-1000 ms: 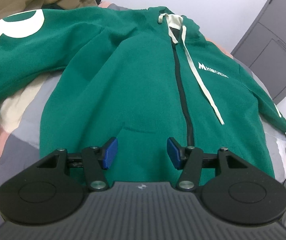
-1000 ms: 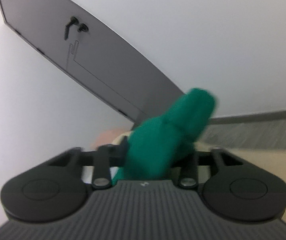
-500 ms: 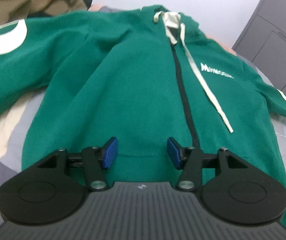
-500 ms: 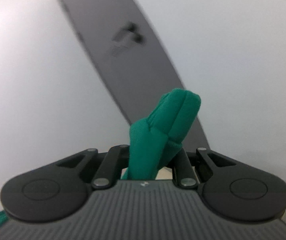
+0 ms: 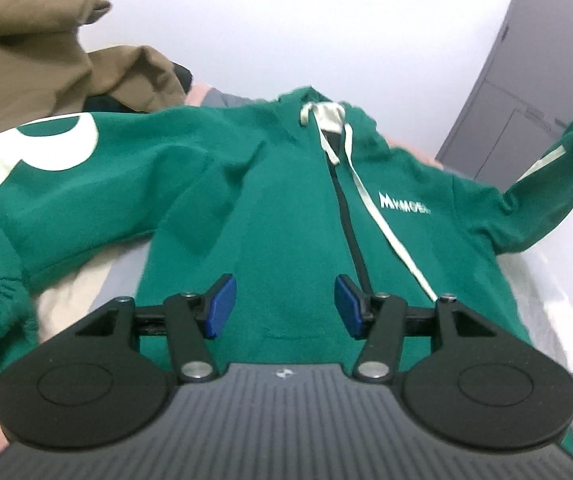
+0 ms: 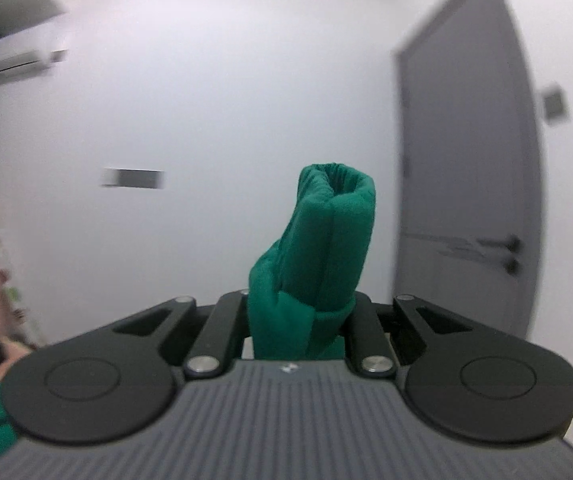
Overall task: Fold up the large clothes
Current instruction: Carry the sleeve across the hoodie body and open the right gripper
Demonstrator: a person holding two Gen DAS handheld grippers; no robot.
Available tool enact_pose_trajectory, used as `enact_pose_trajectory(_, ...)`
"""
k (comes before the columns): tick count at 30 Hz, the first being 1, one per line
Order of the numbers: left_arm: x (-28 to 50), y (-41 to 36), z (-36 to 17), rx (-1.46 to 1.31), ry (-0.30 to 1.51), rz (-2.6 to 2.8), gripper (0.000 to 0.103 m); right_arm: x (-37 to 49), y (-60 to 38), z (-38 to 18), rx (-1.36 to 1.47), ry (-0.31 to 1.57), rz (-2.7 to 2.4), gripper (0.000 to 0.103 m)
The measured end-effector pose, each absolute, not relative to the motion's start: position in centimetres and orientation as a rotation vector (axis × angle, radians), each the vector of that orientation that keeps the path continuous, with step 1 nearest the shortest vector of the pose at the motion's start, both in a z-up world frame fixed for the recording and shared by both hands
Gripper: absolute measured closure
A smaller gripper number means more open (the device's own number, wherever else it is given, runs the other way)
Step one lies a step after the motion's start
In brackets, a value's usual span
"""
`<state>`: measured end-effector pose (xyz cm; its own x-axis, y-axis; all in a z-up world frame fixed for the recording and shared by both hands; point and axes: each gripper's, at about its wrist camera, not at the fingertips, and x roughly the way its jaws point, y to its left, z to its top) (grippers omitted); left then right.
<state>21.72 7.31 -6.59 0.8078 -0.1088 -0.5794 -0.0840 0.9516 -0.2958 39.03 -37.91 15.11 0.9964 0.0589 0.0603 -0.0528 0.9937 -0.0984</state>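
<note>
A green zip hoodie (image 5: 286,208) lies front up on the bed, its white drawstrings trailing down the chest. My left gripper (image 5: 284,306) hovers open over the hoodie's lower front, nothing between its blue pads. The hoodie's right sleeve (image 5: 558,160) is lifted off the bed and stretches up toward the right edge of the left wrist view. My right gripper (image 6: 300,312) is shut on that sleeve's cuff (image 6: 326,240), which sticks up between its fingers. The other sleeve, with a large white print (image 5: 34,148), lies spread to the left.
A brown garment (image 5: 46,52) is piled at the bed's far left. The bedding (image 5: 542,292) shows grey, pink and cream patches around the hoodie. A grey door (image 6: 466,184) and white wall stand ahead of the right gripper.
The right gripper has risen and rolled upright, carrying the cuff; the door now stands vertical. In the left wrist view the right sleeve has lifted off the bed. The left gripper rose slightly.
</note>
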Motion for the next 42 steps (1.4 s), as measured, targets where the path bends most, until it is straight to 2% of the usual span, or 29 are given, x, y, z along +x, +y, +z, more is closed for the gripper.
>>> enact_pose_trajectory(7, 19.4, 10.8, -5.8, -0.369, 0.550, -0.008, 0.043, 34.0, -24.4, 13.3, -0.349, -0.056, 0.238, 0.086)
enact_pose_trajectory(20, 16.9, 17.3, -6.8, -0.542, 0.476, -0.023, 0.043, 26.0, -6.9, -1.0, -0.519, 0.243, 0.490, 0.087)
enact_pose_trajectory(22, 16.7, 18.0, -6.9, -0.558, 0.469, -0.021, 0.043, 25.2, -6.0, -2.6, -0.524, 0.292, 0.523, 0.078)
enact_pose_trajectory(23, 16.6, 18.3, -7.0, -0.563, 0.463, -0.021, 0.043, 24.8, -6.0, -3.5, -0.523, 0.318, 0.538, 0.066)
enact_pose_trajectory(24, 16.5, 18.5, -7.0, -0.567, 0.457, -0.022, 0.043, 24.7, -5.8, -4.1, -0.522, 0.346, 0.555, 0.050)
enact_pose_trajectory(25, 16.5, 18.6, -7.0, -0.569, 0.454, -0.019, 0.043, 24.4, -5.9, -4.7, -0.517, 0.363, 0.569, 0.041)
enact_pose_trajectory(26, 16.5, 18.6, -7.0, -0.570, 0.453, -0.019, 0.043, 24.2, -6.2, -5.0, -0.501, 0.382, 0.597, 0.024)
enact_pose_trajectory(27, 16.5, 18.3, -7.0, -0.571, 0.453, -0.020, 0.043, 23.5, -6.2, -5.6, -0.485, 0.405, 0.627, 0.021)
enact_pose_trajectory(36, 17.0, 14.7, -6.8, -0.527, 0.457, -0.074, 0.043, 20.9, -11.0, -6.1, -0.316, 0.512, 0.742, 0.021)
enact_pose_trajectory(42, 17.4, 12.3, -6.6, -0.447, 0.441, -0.091, 0.043, 23.4, -20.5, -6.0, -0.034, 0.516, 0.579, 0.021)
